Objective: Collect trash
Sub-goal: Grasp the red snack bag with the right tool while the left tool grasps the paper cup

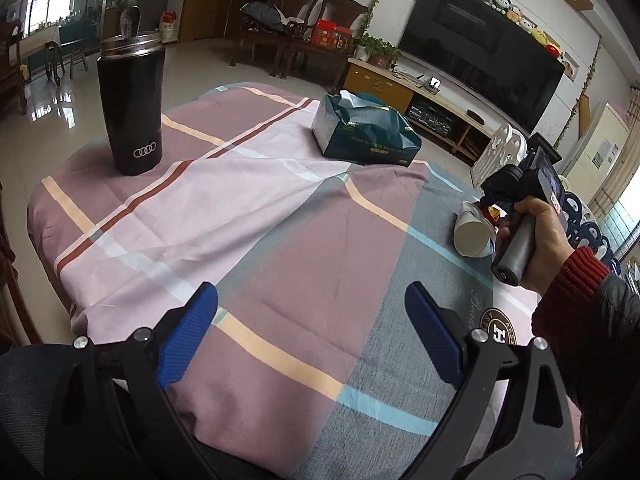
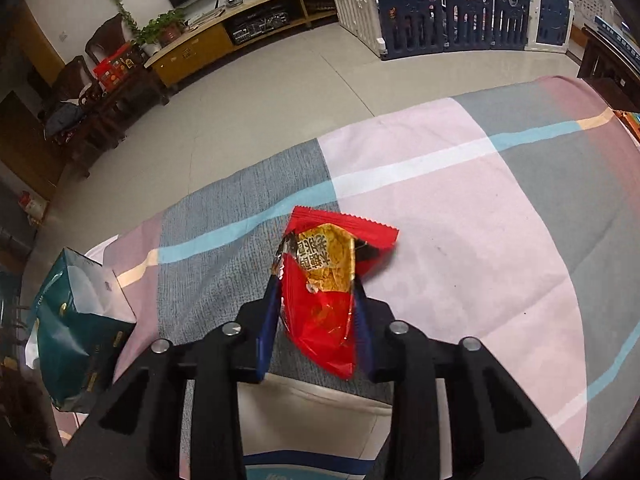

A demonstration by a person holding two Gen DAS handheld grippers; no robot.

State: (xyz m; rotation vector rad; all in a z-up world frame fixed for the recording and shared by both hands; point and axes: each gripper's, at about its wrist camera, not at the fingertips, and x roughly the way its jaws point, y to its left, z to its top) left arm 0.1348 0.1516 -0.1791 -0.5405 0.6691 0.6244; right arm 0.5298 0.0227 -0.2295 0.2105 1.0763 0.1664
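While the right gripper (image 2: 316, 280) pinches the red snack wrapper (image 2: 334, 276) between its blue fingers (image 2: 267, 312), the packet stands on edge in the grip, its torn, crumpled top jutting forward past the fingertips and its lower corner hanging back toward the gripper body, which looks like a hold meant to lift the crinkly film clear of the checked tablecloth (image 2: 460, 200) instead of dragging it. Directly beneath the gripper body sits the rim of a pale cup-like container (image 2: 304, 400), seen from the left wrist as a white paper cup (image 1: 472, 236) lying on its side just by the person's hand (image 1: 536, 236); I judge it may be the next piece of trash or the place the wrapper goes, and cannot tell which. To the left of the right gripper, near the bench edge, rests a green tissue pack (image 2: 76, 332), apart from the wrapper. The left gripper (image 1: 312, 320) hangs with its blue fingers (image 1: 188, 336) spread wide and nothing between them, over bare cloth, probably waiting its turn; ahead of it to the left stands a black tumbler (image 1: 132, 108) with a lid, upright and well apart
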